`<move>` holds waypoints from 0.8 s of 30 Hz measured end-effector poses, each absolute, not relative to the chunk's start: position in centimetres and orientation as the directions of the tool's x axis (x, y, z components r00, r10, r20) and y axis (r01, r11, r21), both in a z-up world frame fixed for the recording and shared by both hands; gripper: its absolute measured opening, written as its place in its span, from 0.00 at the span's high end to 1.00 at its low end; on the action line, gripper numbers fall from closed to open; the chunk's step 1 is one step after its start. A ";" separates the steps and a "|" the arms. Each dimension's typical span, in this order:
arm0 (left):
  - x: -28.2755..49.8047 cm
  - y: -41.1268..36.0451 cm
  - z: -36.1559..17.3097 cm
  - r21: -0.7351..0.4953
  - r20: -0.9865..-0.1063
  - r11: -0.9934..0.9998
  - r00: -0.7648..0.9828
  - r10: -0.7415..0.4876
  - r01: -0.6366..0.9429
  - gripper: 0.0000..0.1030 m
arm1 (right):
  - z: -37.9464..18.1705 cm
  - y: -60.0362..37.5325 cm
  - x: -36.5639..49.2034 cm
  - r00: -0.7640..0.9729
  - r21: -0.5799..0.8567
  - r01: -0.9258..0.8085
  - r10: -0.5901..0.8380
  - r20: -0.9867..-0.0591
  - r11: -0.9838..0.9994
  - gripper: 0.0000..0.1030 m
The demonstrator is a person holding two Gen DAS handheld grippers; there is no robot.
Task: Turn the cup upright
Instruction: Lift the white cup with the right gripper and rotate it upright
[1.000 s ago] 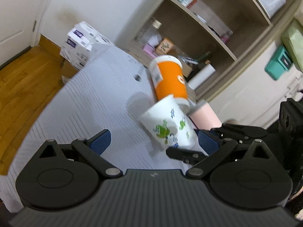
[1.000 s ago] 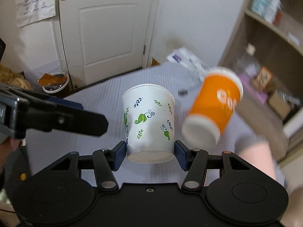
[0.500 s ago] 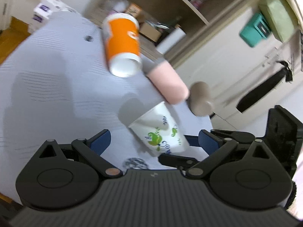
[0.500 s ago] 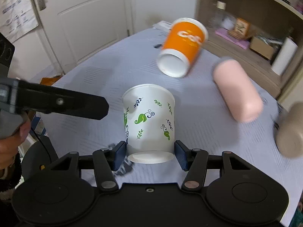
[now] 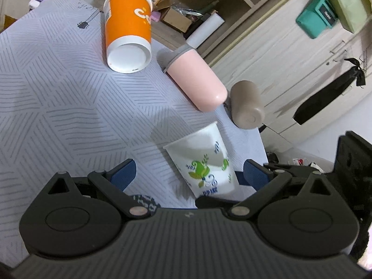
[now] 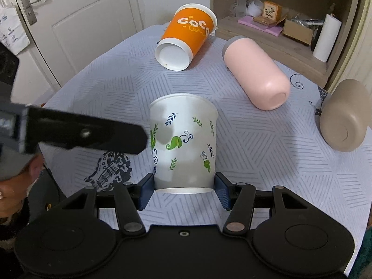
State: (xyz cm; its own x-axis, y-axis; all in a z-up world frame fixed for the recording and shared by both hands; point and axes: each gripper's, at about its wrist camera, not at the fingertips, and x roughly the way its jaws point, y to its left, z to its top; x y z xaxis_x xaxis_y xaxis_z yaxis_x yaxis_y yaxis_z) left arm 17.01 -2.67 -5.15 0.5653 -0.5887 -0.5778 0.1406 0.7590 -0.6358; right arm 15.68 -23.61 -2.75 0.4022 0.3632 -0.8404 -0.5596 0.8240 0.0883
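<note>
A white paper cup with green leaf print (image 6: 183, 139) is held by its base between the blue pads of my right gripper (image 6: 183, 189), mouth pointing away, above the table. The same cup shows in the left wrist view (image 5: 204, 160), tilted, with the right gripper's finger (image 5: 253, 174) beside it. My left gripper (image 5: 188, 174) is open and empty, just left of the cup; its finger (image 6: 83, 132) crosses the right wrist view.
On the grey patterned tablecloth (image 6: 116, 88) lie an orange paper cup (image 6: 186, 34), a pink tumbler (image 6: 255, 74) and a beige tumbler (image 6: 344, 116), all on their sides. Shelves with clutter (image 6: 279, 18) stand behind the table. A white door (image 6: 69, 23) is at left.
Both grippers have swung and come lower over the table; the white cup stays gripped in the right gripper. The lying cups now sit nearer the middle of both views.
</note>
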 end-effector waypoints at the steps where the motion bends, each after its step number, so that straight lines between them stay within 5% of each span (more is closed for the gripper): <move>1: 17.3 -2.8 -5.3 -0.637 -0.581 0.759 0.563 -0.588 0.135 0.03 | -2.8 -23.7 15.7 0.396 0.096 -0.564 0.371 -0.840 0.820 0.37; 4: 17.9 -2.9 -5.7 -0.646 -0.583 0.752 0.552 -0.596 0.130 0.06 | -2.6 -24.3 16.1 0.385 0.114 -0.578 0.393 -0.835 0.808 0.23; 10: 18.7 -3.5 -6.3 -0.667 -0.585 0.736 0.533 -0.612 0.114 0.16 | -2.1 -24.6 16.9 0.370 0.118 -0.614 0.416 -0.831 0.781 0.23; 14: 19.5 -4.4 -6.4 -0.651 -0.594 0.750 0.533 -0.602 0.121 0.26 | -2.0 -24.4 17.3 0.344 0.127 -0.635 0.426 -0.837 0.762 0.25; 17: 19.8 -4.8 -6.3 -0.656 -0.592 0.744 0.523 -0.613 0.131 0.33 | -1.9 -24.2 17.9 0.328 0.146 -0.630 0.431 -0.840 0.763 0.37; 24: 19.6 -5.4 -5.9 -0.625 -0.589 0.760 0.532 -0.608 0.177 0.36 | -1.8 -24.4 18.0 0.320 0.159 -0.627 0.438 -0.840 0.762 0.37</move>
